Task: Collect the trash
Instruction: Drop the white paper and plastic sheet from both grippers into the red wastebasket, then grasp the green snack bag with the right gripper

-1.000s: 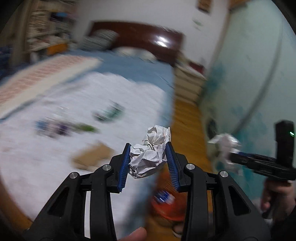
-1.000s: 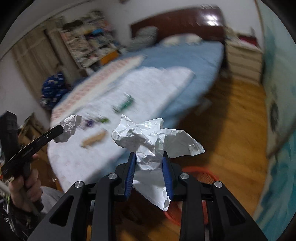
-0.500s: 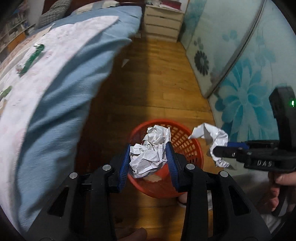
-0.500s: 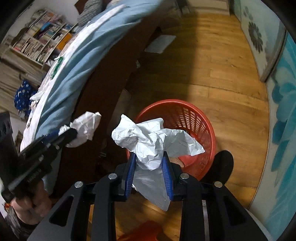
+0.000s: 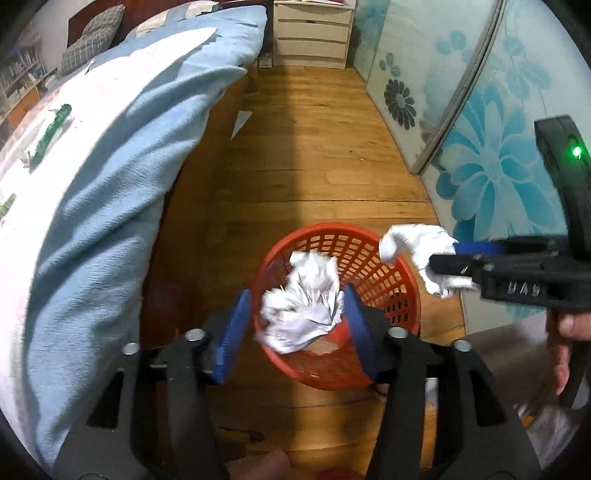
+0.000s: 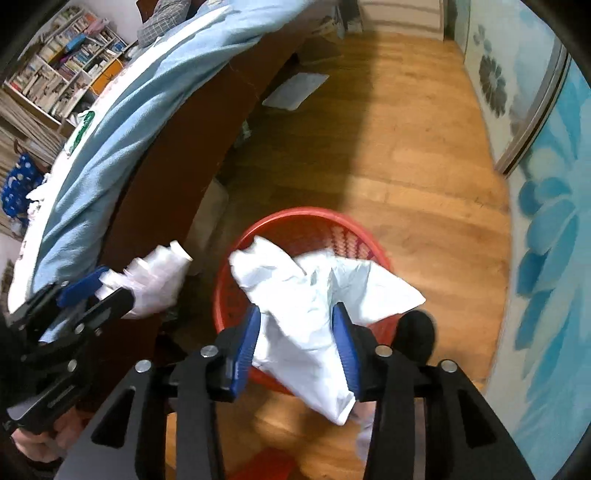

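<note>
A red mesh trash basket [image 5: 373, 262] stands on the wood floor beside the bed; it also shows in the right wrist view [image 6: 354, 236]. My left gripper [image 5: 291, 314] hangs over the basket with its jaws spread wide, and a crumpled white paper ball [image 5: 303, 299] sits loose between them, blurred. My right gripper [image 6: 299, 343] is over the basket too, jaws parted wider than before, with a crumpled white paper sheet [image 6: 314, 291] between the pads. The right gripper also shows at the right of the left wrist view [image 5: 439, 258].
A bed with a blue blanket [image 5: 122, 177] fills the left side, with green wrappers [image 5: 51, 129] on its white cover. A white dresser [image 5: 314, 33] stands far back. A floral sliding door [image 5: 487, 155] runs along the right. A sheet of paper [image 6: 295, 90] lies on the floor.
Both grippers swung from the bed down over the red basket. Both sets of jaws have just spread wider, and the paper in each is coming loose.
</note>
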Motion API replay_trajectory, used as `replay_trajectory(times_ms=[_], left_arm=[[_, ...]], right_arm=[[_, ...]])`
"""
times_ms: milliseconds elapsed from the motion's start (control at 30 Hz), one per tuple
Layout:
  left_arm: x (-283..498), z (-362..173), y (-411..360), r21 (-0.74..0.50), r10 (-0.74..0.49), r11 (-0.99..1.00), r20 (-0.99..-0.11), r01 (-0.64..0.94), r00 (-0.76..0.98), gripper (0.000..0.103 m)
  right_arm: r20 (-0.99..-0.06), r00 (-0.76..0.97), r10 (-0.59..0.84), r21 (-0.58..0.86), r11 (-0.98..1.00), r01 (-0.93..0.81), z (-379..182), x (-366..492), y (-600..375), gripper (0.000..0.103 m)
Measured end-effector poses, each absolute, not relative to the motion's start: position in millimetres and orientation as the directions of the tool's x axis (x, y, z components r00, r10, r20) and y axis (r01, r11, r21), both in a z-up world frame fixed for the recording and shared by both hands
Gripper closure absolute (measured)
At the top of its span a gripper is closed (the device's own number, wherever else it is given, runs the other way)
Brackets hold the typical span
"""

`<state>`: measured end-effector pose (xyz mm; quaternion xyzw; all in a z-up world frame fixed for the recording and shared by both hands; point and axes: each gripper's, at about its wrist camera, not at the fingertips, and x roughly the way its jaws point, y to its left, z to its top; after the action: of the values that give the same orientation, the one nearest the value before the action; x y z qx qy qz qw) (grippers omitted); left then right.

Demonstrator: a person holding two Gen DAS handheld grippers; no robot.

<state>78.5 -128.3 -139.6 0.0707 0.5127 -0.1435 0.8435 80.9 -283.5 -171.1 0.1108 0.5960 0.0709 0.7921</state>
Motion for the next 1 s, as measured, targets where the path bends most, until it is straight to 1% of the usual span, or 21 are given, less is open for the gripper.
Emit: replay_trajectory(times_ms=[33,67,200,267,400,467,567,633,667,733,767,867,1000], left_arm=[[77.7,-136.5,-125.2,-0.022,-0.162,0.951,-0.883,0.307,0.441,0.040],[77.9,-134.5,-122.8,-0.020,-0.159,0.953,-0.882,0.302,0.443,0.040],[73.1,-113.2,-101.6,-0.012,-0.148,0.962,-0.861,0.272,0.486,0.033],[68.6,-99.1,-86.8,-0.027,-0.156,0.968,-0.844,0.250,0.513,0.032],[59.4,-65.6,-38.6,-0.069,-0.155,0.984,-0.798,0.166,0.582,0.028],[54.0,-47.1,-5.5,-0.081,-0.127,0.992,-0.765,0.100,0.631,0.027],[45.5,-23.1,49.9,-0.090,-0.056,0.996,-0.718,-0.013,0.694,0.024],[42.4,-14.7,81.9,-0.097,-0.013,0.992,-0.702,-0.078,0.712,0.024],[40.6,-11.3,99.9,-0.080,0.027,0.990,-0.695,-0.115,0.718,0.024],[40.4,-8.3,121.0,-0.040,0.081,0.988,-0.690,-0.151,0.719,0.024],[40.5,-7.9,133.9,-0.042,0.096,0.984,-0.688,-0.171,0.719,0.024],[42.0,-14.1,162.4,-0.092,0.076,0.976,-0.706,-0.198,0.704,0.024],[41.4,-16.1,164.0,-0.070,0.082,0.980,-0.708,-0.186,0.701,0.024]], right_arm=[[-0.931,0.292,0.220,0.238,0.971,0.029,-165.9,80.8,-286.2,0.052],[-0.929,0.304,0.208,0.231,0.972,0.040,-160.2,80.4,-289.2,0.045],[-0.903,0.369,0.218,0.265,0.961,0.081,-133.5,79.7,-297.0,0.043],[-0.885,0.398,0.241,0.291,0.954,0.068,-122.2,78.4,-294.8,0.041],[-0.840,0.452,0.300,0.326,0.945,-0.021,-95.3,79.8,-262.6,0.040],[-0.818,0.468,0.335,0.339,0.938,-0.078,-84.8,82.2,-237.8,0.040],[-0.794,0.470,0.386,0.350,0.922,-0.167,-73.5,88.3,-195.3,0.040],[-0.781,0.460,0.422,0.354,0.906,-0.230,-65.0,93.9,-163.4,0.040],[-0.780,0.461,0.423,0.342,0.905,-0.253,-60.5,95.6,-150.6,0.040],[-0.772,0.481,0.415,0.290,0.904,-0.315,-47.4,94.9,-115.2,0.040],[-0.764,0.483,0.427,0.286,0.896,-0.340,-42.0,95.1,-102.3,0.040],[-0.752,0.478,0.454,0.268,0.873,-0.408,-26.3,96.2,-56.8,0.040],[-0.756,0.491,0.433,0.206,0.869,-0.449,-16.5,96.0,-15.9,0.040]])
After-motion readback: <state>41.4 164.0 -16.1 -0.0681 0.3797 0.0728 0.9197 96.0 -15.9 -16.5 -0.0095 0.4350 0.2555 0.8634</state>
